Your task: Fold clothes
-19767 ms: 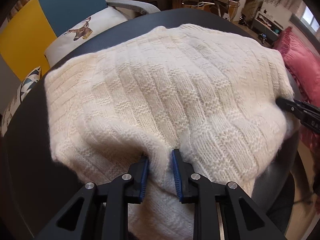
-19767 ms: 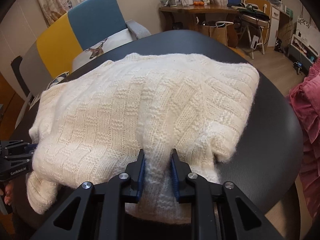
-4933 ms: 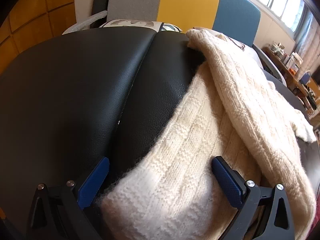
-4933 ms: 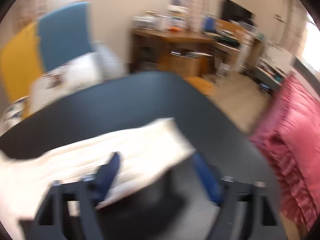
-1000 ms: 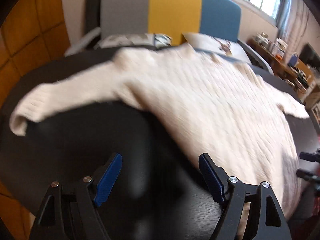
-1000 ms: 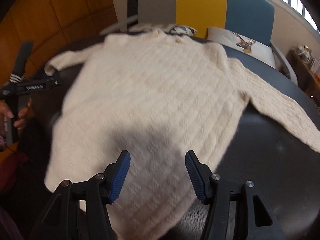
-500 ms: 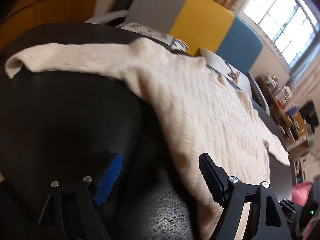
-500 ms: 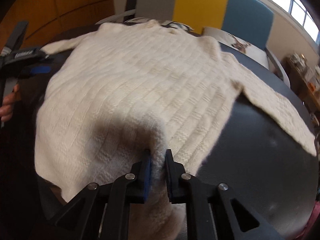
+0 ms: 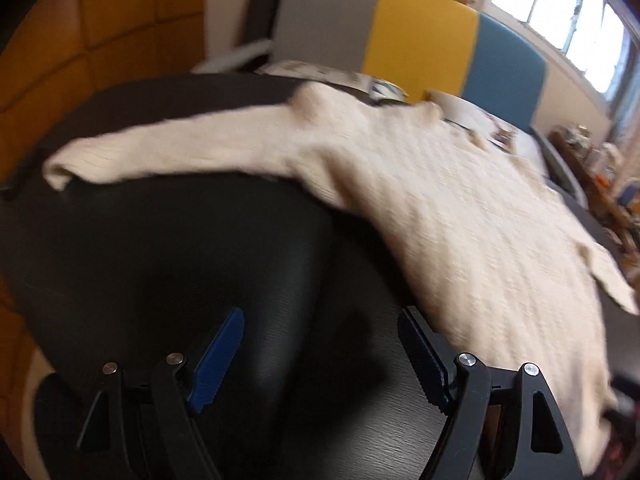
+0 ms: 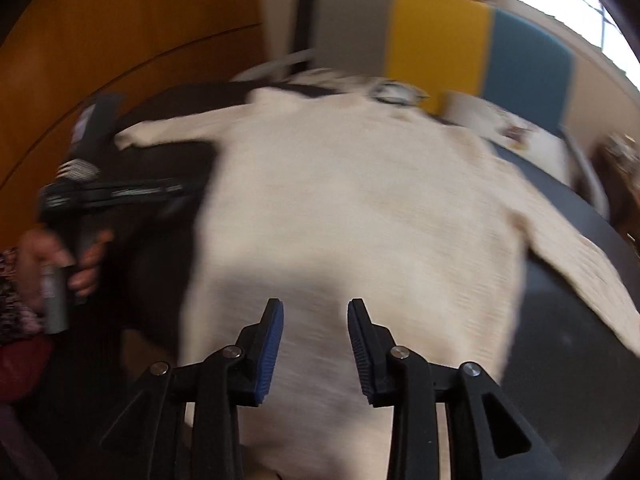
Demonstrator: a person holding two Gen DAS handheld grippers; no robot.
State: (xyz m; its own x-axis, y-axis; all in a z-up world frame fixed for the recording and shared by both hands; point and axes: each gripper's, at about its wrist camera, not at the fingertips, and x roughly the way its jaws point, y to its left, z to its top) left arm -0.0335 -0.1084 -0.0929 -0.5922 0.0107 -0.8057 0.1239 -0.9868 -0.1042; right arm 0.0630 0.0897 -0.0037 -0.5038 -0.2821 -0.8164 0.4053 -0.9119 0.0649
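Sweater (image 10: 360, 208): spread flat on the black counter (image 9: 168, 248), both sleeves out, neck toward the chair (image 9: 420, 44).
Left tool (image 9: 320, 356): tilted down over bare counter just beside the sweater's side edge, jaws wide and empty.
Left hand (image 10: 60, 256): at the sweater's left, wrapped around the tool's handle.
Right tool (image 10: 315, 344): angled down above the sweater's hem, jaws opening, pads off the knit; nothing gripped.
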